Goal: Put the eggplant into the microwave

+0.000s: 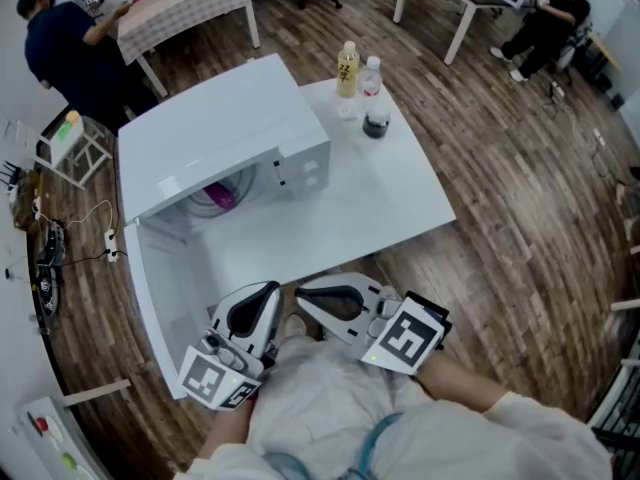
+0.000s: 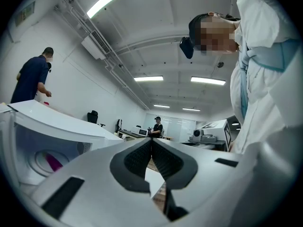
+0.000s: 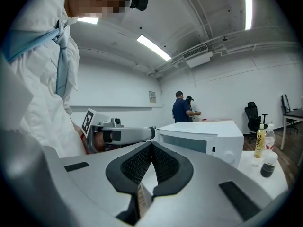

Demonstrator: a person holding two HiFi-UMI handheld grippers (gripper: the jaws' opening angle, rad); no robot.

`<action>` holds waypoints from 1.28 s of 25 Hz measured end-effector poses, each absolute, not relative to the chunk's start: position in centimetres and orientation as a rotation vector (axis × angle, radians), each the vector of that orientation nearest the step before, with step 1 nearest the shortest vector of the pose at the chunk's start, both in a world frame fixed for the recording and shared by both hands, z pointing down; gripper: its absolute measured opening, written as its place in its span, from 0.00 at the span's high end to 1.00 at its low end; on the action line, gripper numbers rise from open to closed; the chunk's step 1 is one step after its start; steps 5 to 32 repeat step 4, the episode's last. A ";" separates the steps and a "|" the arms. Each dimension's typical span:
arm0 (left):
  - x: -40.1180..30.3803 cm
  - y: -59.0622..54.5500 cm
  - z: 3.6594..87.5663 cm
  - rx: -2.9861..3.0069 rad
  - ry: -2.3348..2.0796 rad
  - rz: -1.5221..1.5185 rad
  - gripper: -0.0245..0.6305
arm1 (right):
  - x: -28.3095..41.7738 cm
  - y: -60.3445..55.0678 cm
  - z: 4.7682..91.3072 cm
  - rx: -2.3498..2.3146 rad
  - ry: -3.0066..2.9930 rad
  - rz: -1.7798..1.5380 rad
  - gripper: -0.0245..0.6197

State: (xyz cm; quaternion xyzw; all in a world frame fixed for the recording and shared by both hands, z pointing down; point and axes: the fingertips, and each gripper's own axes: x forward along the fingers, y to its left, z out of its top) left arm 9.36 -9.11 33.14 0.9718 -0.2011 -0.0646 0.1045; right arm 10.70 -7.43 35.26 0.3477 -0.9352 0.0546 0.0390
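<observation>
Already the eggplant (image 1: 222, 197) lies inside the microwave (image 1: 230, 138), a purple shape on the glass plate in the cavity, at about eleven o'clock from where I hold both tools in the head view. In the left gripper view I see it too, low at my nine o'clock, well apart from my fingers.

My left gripper (image 2: 151, 141) has its two dark pads pressed together with nothing between them; only floor and table edge show past the tips. My right gripper (image 3: 151, 144) is the same, pads closed on each other and empty. In the head view both sit close against my body at six o'clock, off the near edge of the table (image 1: 390, 208), tips almost facing one another, well apart from the oven.

So, as I judge it, the main step is done: the eggplant is in, and neither gripper carries anything. What is left, if anything, is the door (image 1: 160, 298), which stands swung open toward my nine o'clock, its panel reaching out along the left side of the table. Shutting it would fall to my left gripper, which is the nearer one. The yellow bottle (image 1: 348, 68) at about one o'clock behind the oven plays no part.
</observation>
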 end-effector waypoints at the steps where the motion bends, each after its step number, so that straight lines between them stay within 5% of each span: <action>1: 9.3 -9.1 33.2 2.860 -0.595 -0.193 0.95 | 10.7 -7.4 35.3 1.066 -2.868 0.169 0.91; 32: 9.3 -9.1 33.2 2.853 -0.602 -0.193 0.95 | 10.8 -7.4 35.1 1.067 -2.873 0.176 0.91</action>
